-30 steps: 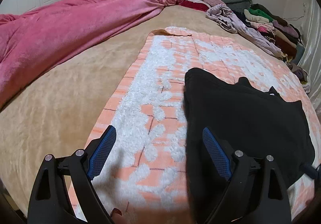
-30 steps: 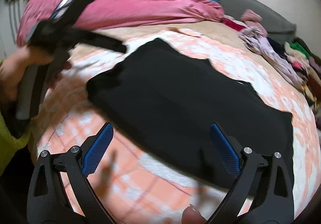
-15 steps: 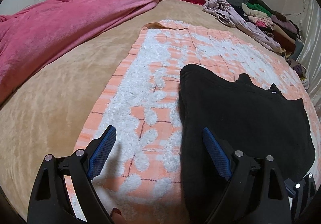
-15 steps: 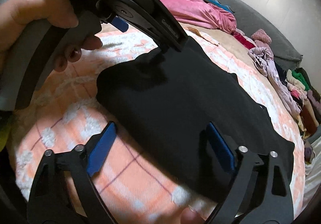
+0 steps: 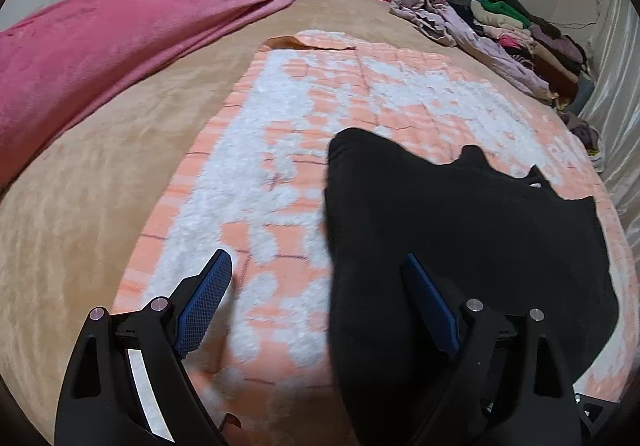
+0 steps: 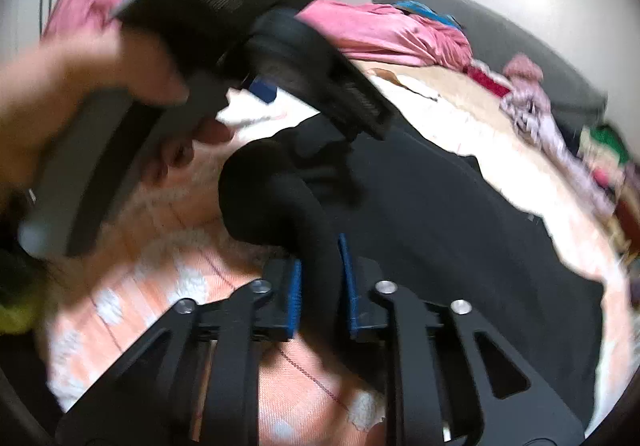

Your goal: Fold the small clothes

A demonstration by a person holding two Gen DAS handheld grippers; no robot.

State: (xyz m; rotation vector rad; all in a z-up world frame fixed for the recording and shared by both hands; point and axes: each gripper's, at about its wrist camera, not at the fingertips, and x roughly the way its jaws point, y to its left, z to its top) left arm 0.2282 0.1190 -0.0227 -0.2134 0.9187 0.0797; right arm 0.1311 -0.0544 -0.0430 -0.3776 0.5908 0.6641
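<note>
Garment (image 6: 460, 214) (black) bunches inside the clamped right tool (image 6: 320, 286); left tool (image 5: 320, 302) gapes wide beside it.

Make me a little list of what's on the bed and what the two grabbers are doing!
surface: orange and white blanket on a tan bed
garment: black top, lying mostly flat, its near edge bunched up
right gripper: jaws shut on a pinched fold of the black top
left gripper: jaws open, holding nothing, over the top's left edge
far side: pink blanket, pile of clothes
</note>
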